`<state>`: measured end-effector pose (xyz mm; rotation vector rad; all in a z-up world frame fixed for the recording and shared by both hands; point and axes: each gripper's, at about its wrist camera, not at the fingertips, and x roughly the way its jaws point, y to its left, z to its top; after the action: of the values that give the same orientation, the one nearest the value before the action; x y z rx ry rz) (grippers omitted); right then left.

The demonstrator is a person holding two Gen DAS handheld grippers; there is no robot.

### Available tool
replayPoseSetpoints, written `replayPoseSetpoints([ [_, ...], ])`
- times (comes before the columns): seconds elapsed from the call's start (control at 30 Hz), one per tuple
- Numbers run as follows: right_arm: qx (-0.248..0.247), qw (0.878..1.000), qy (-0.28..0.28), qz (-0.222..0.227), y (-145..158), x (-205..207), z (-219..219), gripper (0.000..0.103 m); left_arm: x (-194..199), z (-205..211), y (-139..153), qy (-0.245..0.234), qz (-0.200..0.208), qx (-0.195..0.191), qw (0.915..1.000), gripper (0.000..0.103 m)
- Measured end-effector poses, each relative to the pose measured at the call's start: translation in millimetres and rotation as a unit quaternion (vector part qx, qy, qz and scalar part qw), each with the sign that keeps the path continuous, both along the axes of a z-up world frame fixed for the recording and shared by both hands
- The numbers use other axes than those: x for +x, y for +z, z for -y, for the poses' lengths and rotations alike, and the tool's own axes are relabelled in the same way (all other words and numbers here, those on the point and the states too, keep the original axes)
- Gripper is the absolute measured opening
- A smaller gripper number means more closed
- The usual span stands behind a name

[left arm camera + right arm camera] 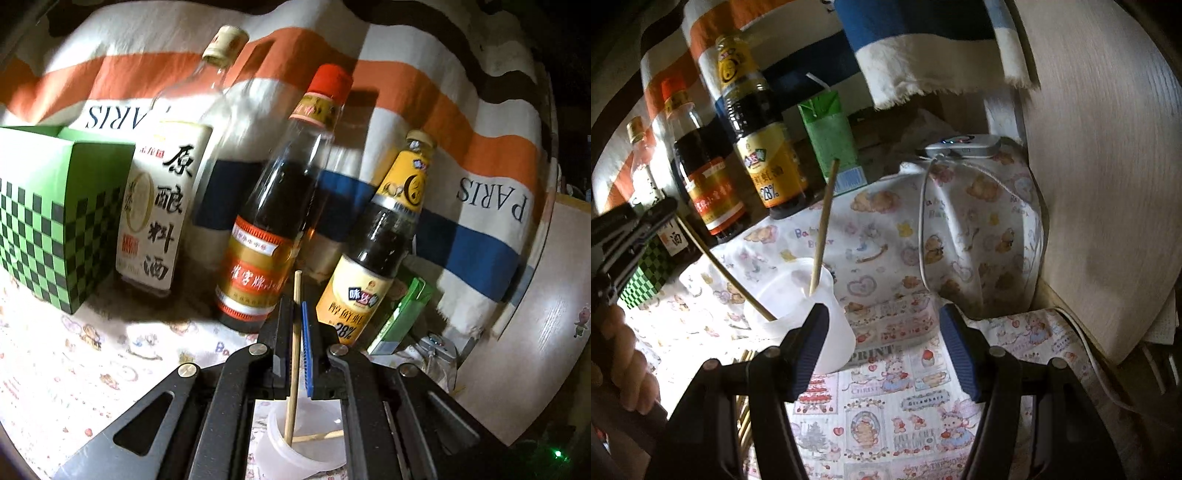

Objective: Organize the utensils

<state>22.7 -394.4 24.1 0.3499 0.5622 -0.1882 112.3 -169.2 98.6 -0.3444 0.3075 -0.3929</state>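
My left gripper is shut on a wooden chopstick. The chopstick's lower end dips into a translucent white cup beneath the fingers, where a second chopstick lies. In the right wrist view the same cup stands on the patterned cloth. One chopstick leans upright in it, and the held chopstick slants in from the left gripper. My right gripper is open with nothing between its fingers, and its left finger is close to the cup. Several more chopsticks lie below it.
Behind the cup stand three bottles: a clear one, a red-capped dark one and a yellow-labelled one. A green checkered box is at the left, a green carton at the right. A power bank with a white cable lies farther back. A person's hand is at the left.
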Motion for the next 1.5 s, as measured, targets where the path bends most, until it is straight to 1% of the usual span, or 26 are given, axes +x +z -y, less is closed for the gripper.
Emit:
replayPoseSetpoints([
  [0.13,0.031,0.999,0.005,-0.005,-1.2,1.7,8.0,0.060,1.2,-0.7,-3.5,-0.002,-0.008,-0.002,1.0000,0.004],
  [0.2,0.028,1.000,-0.001,-0.007,-2.0,2.3,9.3,0.060,2.3,-0.6,-4.1,-0.005,-0.012,-0.002,0.9999,0.004],
  [0.27,0.017,1.000,-0.004,-0.008,-2.5,3.3,8.2,0.060,3.2,3.6,-2.1,-0.003,-0.010,0.011,0.9999,0.004],
  [0.4,0.017,1.000,0.001,-0.010,-3.4,4.6,7.6,0.060,5.5,9.5,-1.5,-0.008,-0.013,0.027,0.9995,0.004],
  [0.63,0.009,1.000,0.003,-0.015,-4.6,7.1,5.8,0.060,17.5,4.0,-7.0,-0.009,-0.041,0.027,0.9987,0.005],
  [0.7,0.007,1.000,0.003,-0.015,-4.0,7.0,4.8,0.060,19.8,4.8,-7.9,-0.014,-0.050,0.046,0.9976,0.017],
  [0.73,0.008,1.000,0.004,-0.015,-3.8,6.9,4.5,0.060,20.0,6.8,-8.1,-0.021,-0.053,0.065,0.9962,0.028],
  [0.77,0.010,1.000,0.007,-0.015,-3.0,6.0,3.5,0.060,16.3,5.2,-8.0,-0.013,-0.047,0.074,0.9960,0.031],
  [0.8,0.012,1.000,0.011,-0.014,-2.1,4.8,2.8,0.060,10.2,1.0,-7.2,0.001,-0.038,0.076,0.9964,0.034],
  [0.87,0.013,1.000,0.020,-0.006,1.9,0.8,-1.1,0.060,-2.3,-11.1,-3.2,-0.002,-0.025,0.064,0.9976,0.065],
  [0.9,0.011,1.000,0.023,-0.003,3.2,-0.5,-2.9,0.060,-9.9,-18.3,-0.2,-0.005,-0.019,0.060,0.9980,0.070],
  [0.93,0.005,1.000,0.030,0.002,5.3,-2.4,-7.2,0.060,-16.6,-23.9,1.7,-0.006,-0.016,0.062,0.9979,0.073],
  [0.97,0.001,0.999,0.034,0.004,6.5,-3.4,-10.3,0.060,-24.0,-29.4,3.3,-0.009,-0.014,0.070,0.9974,0.073],
  [1.0,-0.003,0.999,0.038,0.005,7.0,-4.4,-13.7,0.060,-30.6,-33.4,3.8,-0.007,-0.015,0.087,0.9961,0.074],
  [1.07,-0.004,0.999,0.049,0.003,7.2,-5.7,-20.5,0.060,-42.2,-39.9,1.6,0.019,-0.021,0.131,0.9910,0.079],
  [1.1,0.000,0.998,0.060,0.001,7.3,-5.8,-24.1,0.060,-49.2,-45.2,-2.4,0.034,-0.026,0.155,0.9870,0.081],
  [1.13,0.002,0.998,0.066,0.000,7.3,-5.6,-25.5,0.060,-53.6,-49.3,-6.6,0.038,-0.031,0.170,0.9842,0.083],
  [1.23,0.015,0.996,0.082,-0.002,6.8,-7.3,-32.0,0.060,-62.5,-66.0,-28.5,0.028,-0.048,0.206,0.9770,0.089],
  [1.27,0.015,0.996,0.087,-0.004,6.2,-7.4,-35.0,0.060,-60.5,-71.0,-39.3,0.032,-0.067,0.220,0.9726,0.089],
  [1.3,0.013,0.996,0.091,-0.004,5.2,-7.3,-38.1,0.060,-58.4,-78.9,-48.6,0.037,-0.086,0.224,0.9700,0.089],
  [1.37,-0.001,0.995,0.096,-0.006,2.8,-7.0,-47.3,0.060,-50.9,-96.3,-69.3,0.029,-0.132,0.211,0.9681,0.089],
  [1.4,-0.006,0.995,0.097,-0.007,1.9,-7.2,-49.3,0.060,-47.7,-102.4,-77.0,0.016,-0.149,0.199,0.9683,0.089],
  [1.43,-0.017,0.995,0.099,-0.010,-0.6,-5.8,-54.4,0.060,-42.1,-110.2,-86.5,-0.015,-0.175,0.177,0.9685,0.089],
  [1.47,-0.026,0.995,0.099,-0.013,-2.9,-4.2,-57.8,0.060,-37.2,-117.1,-93.9,-0.040,-0.197,0.156,0.9670,0.089],
  [1.5,-0.031,0.994,0.100,-0.016,-4.7,-3.0,-59.0,0.060,-34.9,-122.5,-100.3,-0.048,-0.216,0.144,0.9644,0.089],
])
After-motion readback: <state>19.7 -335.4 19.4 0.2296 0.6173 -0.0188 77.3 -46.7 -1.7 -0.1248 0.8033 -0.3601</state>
